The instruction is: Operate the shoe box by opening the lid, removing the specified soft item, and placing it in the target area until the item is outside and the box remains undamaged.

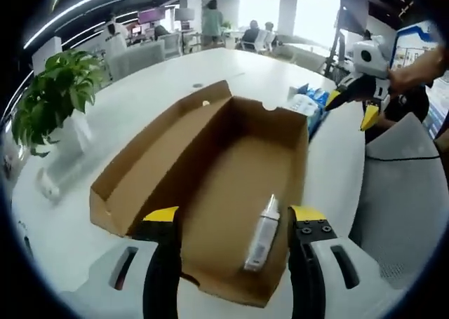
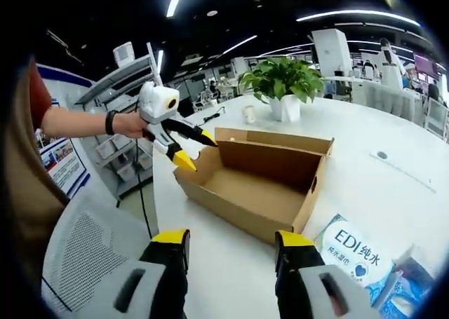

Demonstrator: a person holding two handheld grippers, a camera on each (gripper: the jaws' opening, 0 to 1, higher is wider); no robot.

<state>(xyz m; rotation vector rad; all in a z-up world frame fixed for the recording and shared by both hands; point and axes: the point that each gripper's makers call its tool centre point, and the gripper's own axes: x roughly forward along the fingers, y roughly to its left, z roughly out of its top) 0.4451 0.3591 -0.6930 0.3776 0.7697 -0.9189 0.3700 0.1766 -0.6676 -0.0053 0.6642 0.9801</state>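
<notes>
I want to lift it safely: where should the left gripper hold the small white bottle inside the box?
Grip the white bottle across its middle, coming from above. It lies flat on the cardboard box floor, lengthwise between the left gripper's open jaws.

Open-topped shoe box (image 1: 231,193), unobstructed above

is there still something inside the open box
Yes, a small white bottle lies on the floor of the open cardboard box, near the end closest to the left gripper.

- Left gripper (image 1: 232,217) hovers over the near end of the shoe box (image 1: 210,186), jaws spread wide (nothing between them).
- Right gripper (image 2: 231,240) hangs just outside the box's long side, jaws apart, empty.
</notes>
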